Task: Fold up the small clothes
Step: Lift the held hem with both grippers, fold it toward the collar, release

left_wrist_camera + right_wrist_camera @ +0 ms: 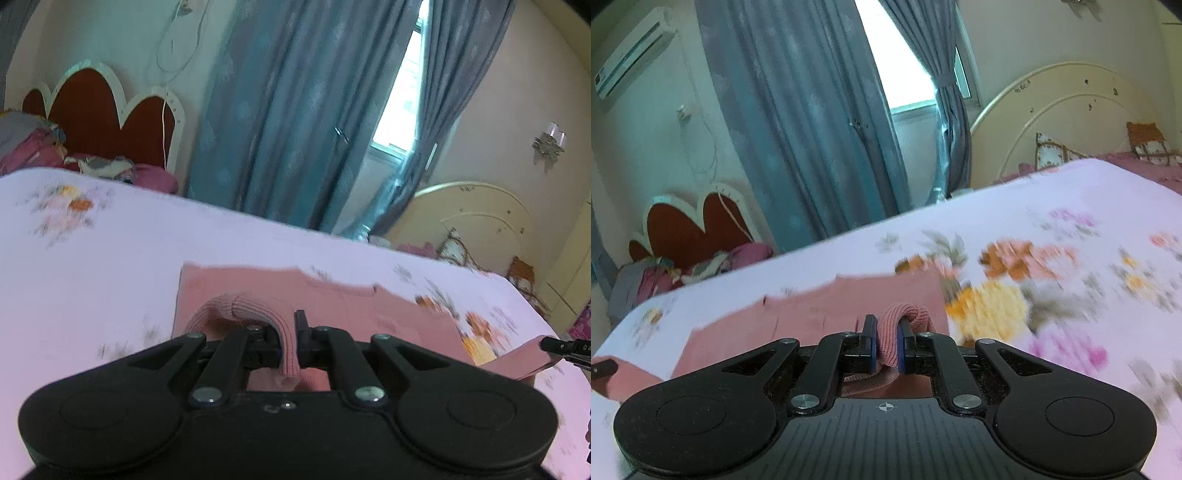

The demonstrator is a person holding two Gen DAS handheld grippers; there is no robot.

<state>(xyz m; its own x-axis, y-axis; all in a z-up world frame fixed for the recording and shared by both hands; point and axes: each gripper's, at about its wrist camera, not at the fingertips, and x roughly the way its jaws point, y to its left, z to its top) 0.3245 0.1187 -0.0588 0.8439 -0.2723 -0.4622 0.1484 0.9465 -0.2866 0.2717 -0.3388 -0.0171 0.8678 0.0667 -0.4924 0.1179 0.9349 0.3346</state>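
Observation:
A small pink knit garment (332, 299) lies spread on the floral bedsheet (92, 258). My left gripper (288, 332) is shut on a ribbed hem corner of it, lifted into a fold. In the right wrist view the same garment (831, 306) lies ahead, and my right gripper (888, 332) is shut on its other ribbed corner, bunched between the fingers. The tip of the right gripper shows at the right edge of the left wrist view (561, 347), and the left gripper's tip shows at the left edge of the right wrist view (604, 367), each holding pink cloth.
The bed's far edge (258, 218) runs across ahead. Blue curtains (288, 110) and a window stand behind. A red headboard (96, 110) with piled clothes sits at left, a cream headboard (480, 218) with pillows at right.

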